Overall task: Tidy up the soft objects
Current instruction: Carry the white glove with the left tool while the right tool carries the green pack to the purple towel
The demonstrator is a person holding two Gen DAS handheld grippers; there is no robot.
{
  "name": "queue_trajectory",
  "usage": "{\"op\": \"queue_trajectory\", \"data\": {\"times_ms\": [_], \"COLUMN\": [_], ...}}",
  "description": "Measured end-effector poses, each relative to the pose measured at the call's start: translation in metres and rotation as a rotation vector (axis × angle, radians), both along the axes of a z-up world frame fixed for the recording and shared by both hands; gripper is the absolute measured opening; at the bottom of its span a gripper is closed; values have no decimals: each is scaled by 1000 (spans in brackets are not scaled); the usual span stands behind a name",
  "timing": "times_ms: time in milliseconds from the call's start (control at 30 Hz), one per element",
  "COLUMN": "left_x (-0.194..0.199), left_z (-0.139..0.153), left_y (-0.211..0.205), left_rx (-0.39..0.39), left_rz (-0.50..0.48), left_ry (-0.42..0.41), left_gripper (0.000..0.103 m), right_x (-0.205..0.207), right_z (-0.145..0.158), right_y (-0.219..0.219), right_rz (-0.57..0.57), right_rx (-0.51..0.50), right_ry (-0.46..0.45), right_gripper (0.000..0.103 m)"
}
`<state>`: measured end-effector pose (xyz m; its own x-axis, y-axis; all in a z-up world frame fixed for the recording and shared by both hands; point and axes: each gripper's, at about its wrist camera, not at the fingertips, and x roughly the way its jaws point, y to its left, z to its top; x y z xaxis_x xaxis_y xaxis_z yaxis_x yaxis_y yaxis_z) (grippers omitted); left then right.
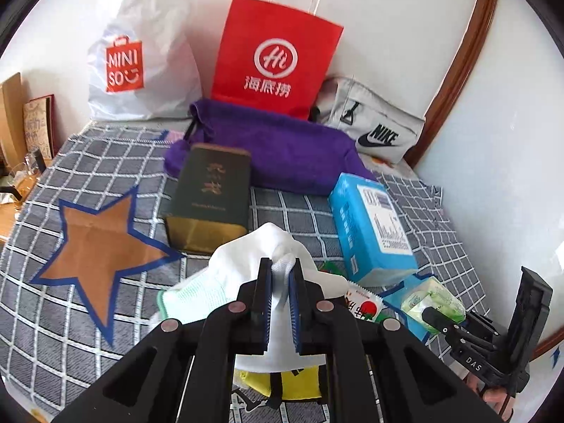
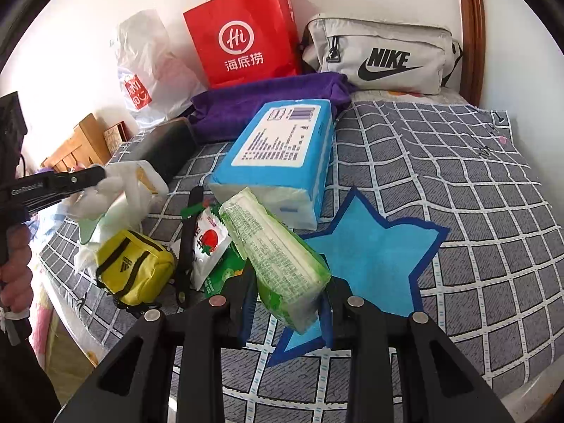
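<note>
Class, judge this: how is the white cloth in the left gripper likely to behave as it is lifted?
Probably floppy: the white cloth bunches and droops around the left gripper, shut on one fold. Likely light, since that small pinch carries it. It may trail over the yellow pouch beneath.

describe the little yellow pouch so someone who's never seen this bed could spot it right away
Start at the big blue tissue pack mid-bed and come toward the near edge, past the strawberry sachet. The yellow pouch sits there: the only yellow thing, small, boxy, with black straps.
</note>
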<state>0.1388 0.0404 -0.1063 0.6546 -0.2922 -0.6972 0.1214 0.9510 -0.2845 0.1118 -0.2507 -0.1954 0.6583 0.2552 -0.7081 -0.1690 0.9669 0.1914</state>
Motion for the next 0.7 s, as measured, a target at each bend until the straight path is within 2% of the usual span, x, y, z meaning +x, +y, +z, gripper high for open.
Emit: {"op": "queue_trajectory", "data": {"times_ms": [333, 700], "left_x": [0, 19], "left_z": [32, 64], "left_y": [5, 15], "left_rx": [-6, -22], "left_rz": [25, 41], "left_ry": [-45, -89], "left_gripper": [9, 9], "right_x": [-4, 26], "right_z": [45, 84], "right_y": [2, 13], "right_rz": [11, 36], "right_rx": [4, 12], "right_ry": [-64, -118], "right_gripper": [30, 30]}}
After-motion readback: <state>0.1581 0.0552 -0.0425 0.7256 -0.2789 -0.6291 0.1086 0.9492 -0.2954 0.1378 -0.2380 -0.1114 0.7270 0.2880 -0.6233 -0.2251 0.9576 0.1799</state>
